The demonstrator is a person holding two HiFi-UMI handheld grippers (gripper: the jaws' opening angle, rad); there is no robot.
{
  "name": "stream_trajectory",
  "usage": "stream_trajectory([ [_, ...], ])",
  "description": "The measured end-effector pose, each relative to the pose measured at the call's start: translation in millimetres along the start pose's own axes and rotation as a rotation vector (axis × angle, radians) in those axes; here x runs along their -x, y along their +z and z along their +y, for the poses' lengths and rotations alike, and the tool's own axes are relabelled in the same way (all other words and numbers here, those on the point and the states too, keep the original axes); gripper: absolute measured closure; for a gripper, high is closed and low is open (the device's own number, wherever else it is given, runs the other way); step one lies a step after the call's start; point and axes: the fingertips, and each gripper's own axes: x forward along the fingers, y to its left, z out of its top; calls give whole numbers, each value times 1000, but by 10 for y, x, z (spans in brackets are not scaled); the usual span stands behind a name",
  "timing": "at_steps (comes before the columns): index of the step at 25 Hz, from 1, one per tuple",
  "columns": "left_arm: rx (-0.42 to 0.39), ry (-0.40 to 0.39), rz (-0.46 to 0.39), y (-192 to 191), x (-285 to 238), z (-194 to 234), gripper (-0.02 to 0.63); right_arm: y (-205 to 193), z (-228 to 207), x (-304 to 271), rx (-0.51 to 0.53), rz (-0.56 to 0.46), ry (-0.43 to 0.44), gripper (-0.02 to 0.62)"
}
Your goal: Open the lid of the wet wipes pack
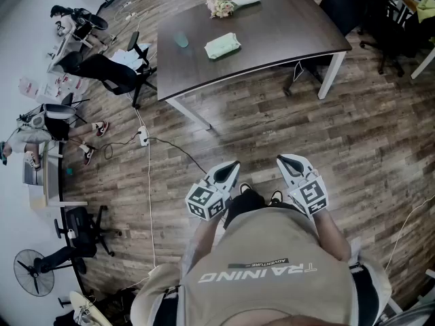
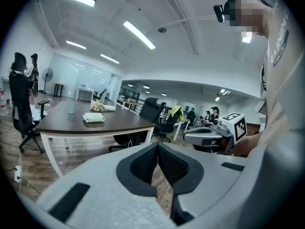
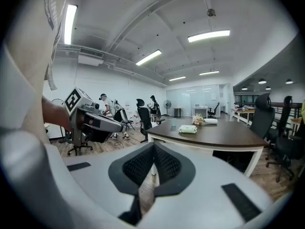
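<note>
Wet wipes pack (image 1: 222, 46) lies flat on the dark table (image 1: 292, 26), near its middle, lid down. Cup (image 1: 181, 40) sits beside it toward the table's left end. Bunch of flowers (image 1: 220, 5) lies at the table's far edge. Left gripper (image 1: 233, 166) and right gripper (image 1: 281, 160) are side by side, well short of the table over the wood floor (image 1: 353, 148). Both have their jaws pressed together, nothing between them.

The pack (image 1: 222, 45) lies on the counter (image 1: 285, 26); a cup (image 1: 181, 40) stands left of the pack, flowers (image 1: 220, 5) behind the pack. Left tool (image 1: 234, 164) and right tool (image 1: 281, 159) hang well before the pack, over the floor (image 1: 367, 134).
</note>
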Motion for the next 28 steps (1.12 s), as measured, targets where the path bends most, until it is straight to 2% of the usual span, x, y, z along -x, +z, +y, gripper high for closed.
stream_trajectory([
  [5, 20, -22, 18, -26, -122, 147, 597, -21, -128, -74, -6, 24, -27, 581],
  [11, 14, -52, -23, 259, -249, 325, 597, 45, -270, -328, -49, 15, -55, 581],
  [18, 38, -27, 10, 328, -206, 1025, 597, 459, -233, -949, 25, 13, -23, 581],
  [25, 17, -64, -70, 790, -317, 1553, 597, 748, -257, -1541, 76, 46, -34, 581],
  [28, 16, -86, -78, 908, -296, 1721, 597, 910, -271, -1777, 59, 39, -56, 581],
])
